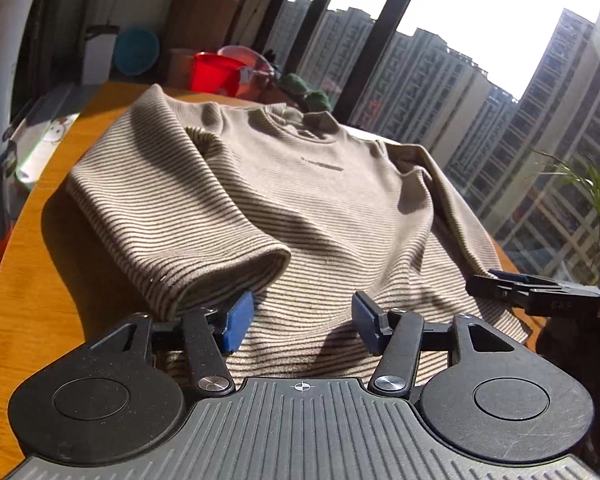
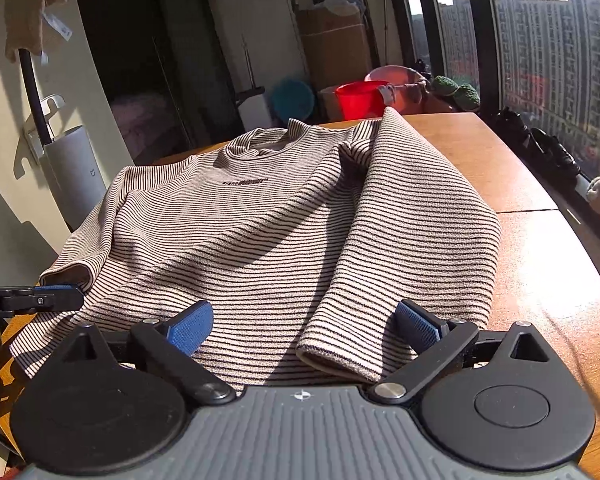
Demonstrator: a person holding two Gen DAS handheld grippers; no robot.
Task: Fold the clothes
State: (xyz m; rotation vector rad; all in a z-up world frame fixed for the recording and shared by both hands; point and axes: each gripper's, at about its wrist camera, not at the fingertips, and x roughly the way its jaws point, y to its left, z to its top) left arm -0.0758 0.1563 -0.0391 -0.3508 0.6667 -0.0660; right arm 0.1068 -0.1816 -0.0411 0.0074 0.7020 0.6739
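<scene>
A beige sweater with thin dark stripes point(image 1: 300, 200) lies face up on the wooden table point(image 1: 52, 248), collar at the far side. Its left sleeve is folded in over the body, and that sleeve's cuff point(image 1: 220, 280) rests just ahead of the left pad of my left gripper point(image 1: 302, 320), which is open over the hem with nothing pinched. In the right wrist view the other sleeve's cuff point(image 2: 340, 354) lies between the wide-open jaws of my right gripper point(image 2: 305, 326), pads clear of it. Each gripper shows in the other's view: right gripper point(image 1: 500, 284), left gripper point(image 2: 60, 294).
A red bucket point(image 1: 214, 74), a pink basin and a cardboard box point(image 2: 332, 44) stand beyond the far table edge. A white cylinder point(image 2: 76, 172) stands off the table's left side. Tall windows run along the right, with dark objects on the sill point(image 2: 548, 148).
</scene>
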